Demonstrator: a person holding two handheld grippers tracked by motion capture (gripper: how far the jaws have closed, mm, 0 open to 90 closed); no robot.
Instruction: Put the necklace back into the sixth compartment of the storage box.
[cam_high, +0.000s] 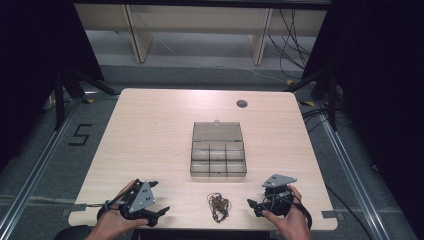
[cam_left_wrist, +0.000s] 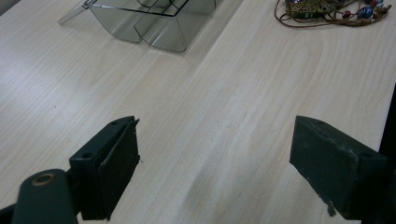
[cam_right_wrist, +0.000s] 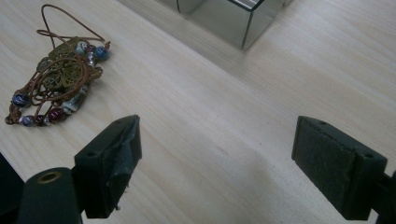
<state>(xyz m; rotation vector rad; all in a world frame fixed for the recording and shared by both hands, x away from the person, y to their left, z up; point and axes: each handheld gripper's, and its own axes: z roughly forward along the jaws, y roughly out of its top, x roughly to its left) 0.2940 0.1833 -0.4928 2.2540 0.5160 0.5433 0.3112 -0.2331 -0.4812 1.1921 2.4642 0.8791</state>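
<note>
A beaded necklace on a brown cord (cam_high: 218, 206) lies bunched near the table's front edge, between my two grippers. In the right gripper view the necklace (cam_right_wrist: 58, 81) sits left of the jaws; in the left gripper view the necklace (cam_left_wrist: 331, 10) is at the top right. A clear compartment box (cam_high: 218, 150) with its lid laid open stands mid-table. My left gripper (cam_high: 161, 214) rests at the front left, open and empty. At the front right my right gripper (cam_high: 252, 206) is likewise open with nothing between its jaws. Both grippers (cam_left_wrist: 215, 168) (cam_right_wrist: 217, 168) show bare wood between wide jaws.
The light wooden table (cam_high: 150, 130) has a round cable hole (cam_high: 242, 103) at the back right. The box corner (cam_left_wrist: 154, 23) lies ahead of the left gripper, and the box corner (cam_right_wrist: 233, 18) lies ahead of the right. Dark floor and cables surround the table.
</note>
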